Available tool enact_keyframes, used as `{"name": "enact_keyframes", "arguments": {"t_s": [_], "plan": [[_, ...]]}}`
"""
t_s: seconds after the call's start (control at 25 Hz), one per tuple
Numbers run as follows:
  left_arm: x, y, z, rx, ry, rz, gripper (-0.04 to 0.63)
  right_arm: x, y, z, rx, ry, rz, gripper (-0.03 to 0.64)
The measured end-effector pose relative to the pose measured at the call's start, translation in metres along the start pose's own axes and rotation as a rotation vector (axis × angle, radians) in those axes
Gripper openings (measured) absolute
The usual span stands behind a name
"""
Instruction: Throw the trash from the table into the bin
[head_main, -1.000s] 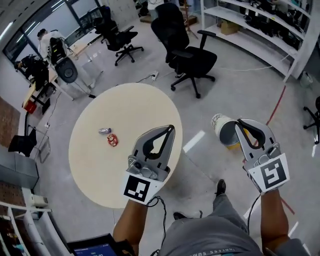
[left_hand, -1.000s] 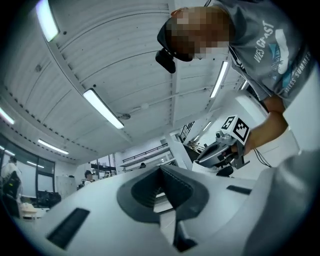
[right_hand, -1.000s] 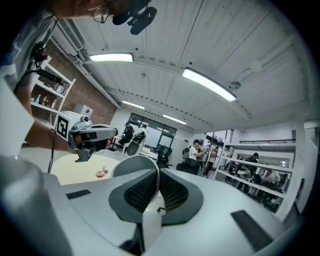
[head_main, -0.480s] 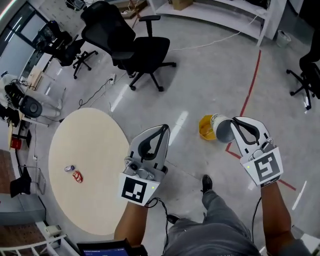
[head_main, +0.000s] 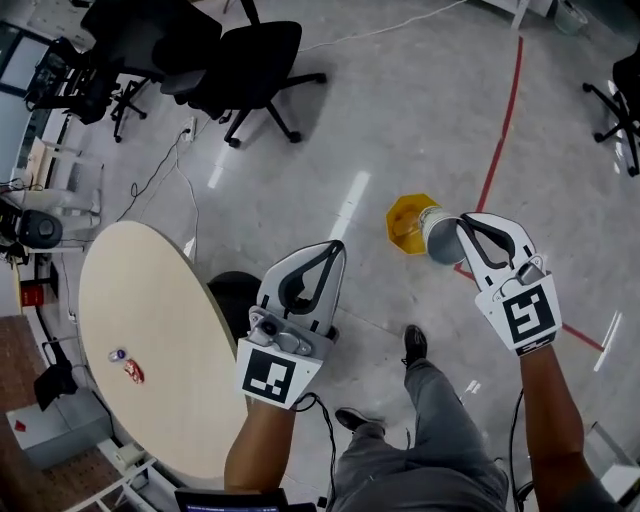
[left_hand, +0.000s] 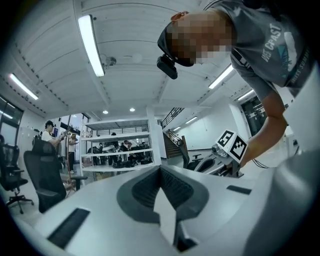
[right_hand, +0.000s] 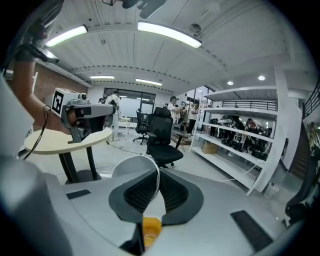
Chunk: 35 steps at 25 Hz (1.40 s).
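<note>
My right gripper (head_main: 464, 221) is shut on the rim of a white paper cup (head_main: 439, 235), which lies on its side right next to a yellow bin (head_main: 406, 222) on the floor. In the right gripper view the cup's rim (right_hand: 131, 169) is pinched between the jaws and the yellow bin (right_hand: 151, 228) shows below them. My left gripper (head_main: 337, 246) is shut and holds nothing; its jaws meet in the left gripper view (left_hand: 161, 169). On the round beige table (head_main: 170, 330) at the left lie a red wrapper (head_main: 132, 372) and a small silver piece (head_main: 118, 354).
Black office chairs (head_main: 250, 60) stand at the upper left on the grey floor. A red floor line (head_main: 500, 150) runs past the bin. The person's legs and shoe (head_main: 414, 345) are below the grippers. Shelving (right_hand: 240, 145) stands behind the chairs in the right gripper view.
The view has swung away from the table to the floor. Both grippers have moved right and down, and the cup has come up beside the yellow bin. The table has slid to the left edge.
</note>
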<state>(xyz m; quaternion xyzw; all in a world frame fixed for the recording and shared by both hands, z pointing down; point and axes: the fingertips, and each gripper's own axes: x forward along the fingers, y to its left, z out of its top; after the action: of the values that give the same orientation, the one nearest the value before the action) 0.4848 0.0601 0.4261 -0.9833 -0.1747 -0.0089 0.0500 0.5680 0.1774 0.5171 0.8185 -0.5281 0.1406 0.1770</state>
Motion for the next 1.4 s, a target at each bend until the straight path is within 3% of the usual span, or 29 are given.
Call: {"name": "enact_keyframes", "arguments": {"t_s": [0.36, 0.8, 1.08, 1.4], "plan": [[0.038, -0.008, -0.159, -0.105, 0.114, -0.026, 0.041, 0.092, -0.006, -0.154, 0.085, 0.09, 0.028, 0.026], [0.043, -0.015, -0.273, -0.169, 0.164, -0.019, 0.041, 0.178, 0.005, -0.279, 0.114, 0.147, 0.047, 0.026], [0.032, -0.014, -0.261, -0.175, 0.164, -0.003, 0.041, 0.186, 0.007, -0.282, 0.141, 0.15, 0.075, 0.028], [0.012, -0.01, -0.161, -0.169, 0.108, 0.035, 0.041, 0.129, -0.005, -0.192, 0.128, 0.12, 0.059, 0.028]]}}
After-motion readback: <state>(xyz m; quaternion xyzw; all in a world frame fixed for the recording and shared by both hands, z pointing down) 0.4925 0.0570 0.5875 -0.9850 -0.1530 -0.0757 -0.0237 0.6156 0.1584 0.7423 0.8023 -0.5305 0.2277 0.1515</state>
